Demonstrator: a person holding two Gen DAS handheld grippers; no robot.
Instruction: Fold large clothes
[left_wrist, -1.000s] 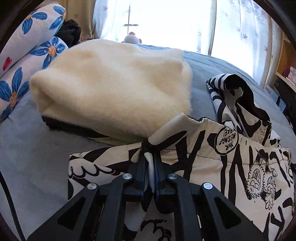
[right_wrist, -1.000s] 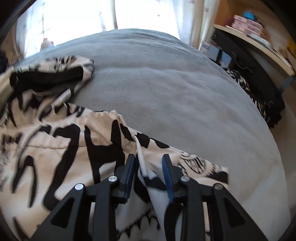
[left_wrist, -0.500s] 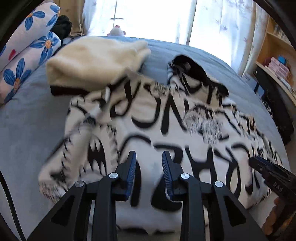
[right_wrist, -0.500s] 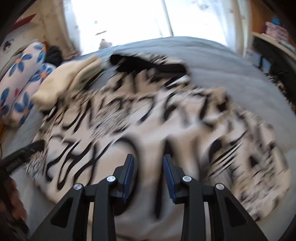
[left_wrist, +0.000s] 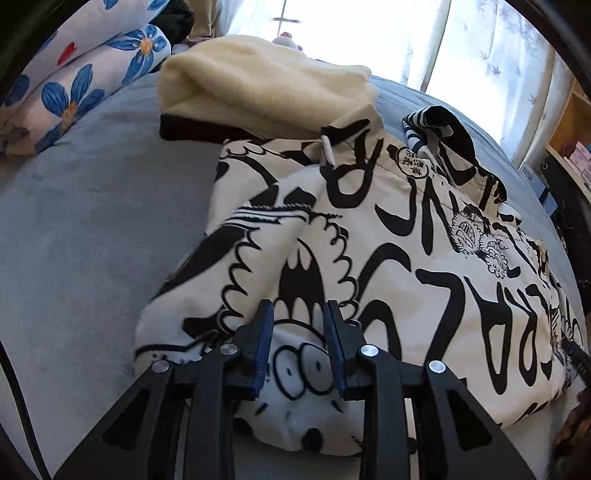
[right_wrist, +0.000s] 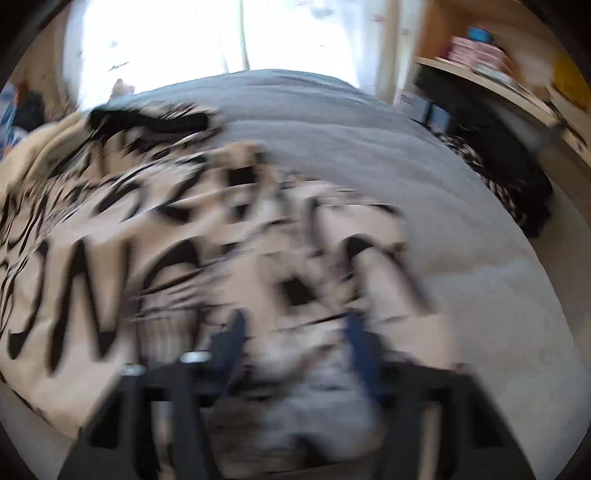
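We record one large garment of cream cloth printed with bold black lettering and cartoon figures (left_wrist: 424, 258), lying spread on the grey bed cover; its near left part is folded over onto the body, showing a toothed cartoon mouth; a black-lined hood or collar opening sits at its far end; its far left corner touches the folded cream fleece; in the right wrist view we see it only blurred (right_wrist: 155, 258).

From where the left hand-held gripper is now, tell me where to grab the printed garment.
Pinch the garment at its rounded near-left corner, coming from the bed's bare left side: there the folded edge lies exposed, while the left hand-held gripper only straddles flat cloth.
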